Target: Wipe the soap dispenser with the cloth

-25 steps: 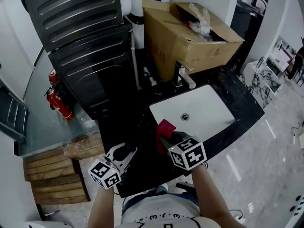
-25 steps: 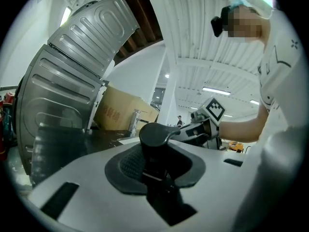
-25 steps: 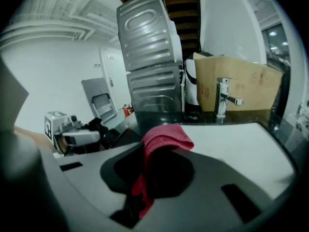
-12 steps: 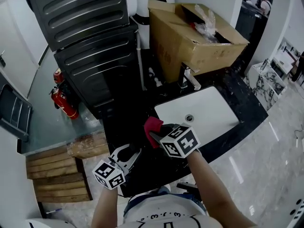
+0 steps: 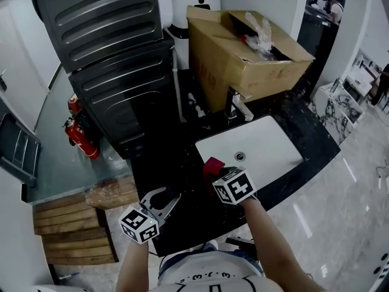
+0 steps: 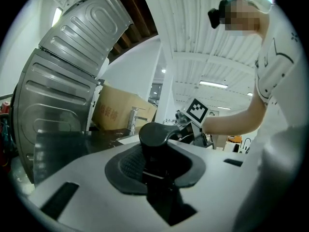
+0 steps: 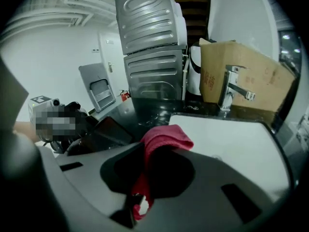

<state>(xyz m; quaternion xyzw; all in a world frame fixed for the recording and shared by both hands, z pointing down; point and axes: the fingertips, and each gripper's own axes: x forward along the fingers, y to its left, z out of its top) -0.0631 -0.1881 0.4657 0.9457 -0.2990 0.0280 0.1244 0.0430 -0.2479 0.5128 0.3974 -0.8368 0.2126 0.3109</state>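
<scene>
A person stands at a black bench (image 5: 159, 163) with a hand-held gripper in each hand. Each one carries a cube patterned with black-and-white square markers. Nearest, the left hand-held gripper (image 5: 170, 198) is clamped narrowly on a black soap dispenser (image 6: 153, 135), its pads on the body just under the rounded pump head. From above, the dispenser is lost against the dark bench, and the jaws hide its lower part. Just to the right, the right hand-held gripper (image 5: 214, 174) is closed on a red cloth (image 5: 213, 164), which bunches up out of the jaws and trails down between them. Cloth and dispenser are near each other but not touching. Beyond the cloth a white sink (image 5: 270, 145) is set into the bench, its drain showing, with a chrome tap (image 5: 236, 105) at its far edge. Behind the tap sits an open cardboard box (image 5: 225, 66) holding crumpled clear plastic (image 5: 258, 24) and something red; the rest of its contents are out of sight. Red print on the box's side is too small to read. To the left rise dark ribbed metal panels (image 5: 103, 35), with red fire extinguishers (image 5: 76, 132) beside them.
</scene>
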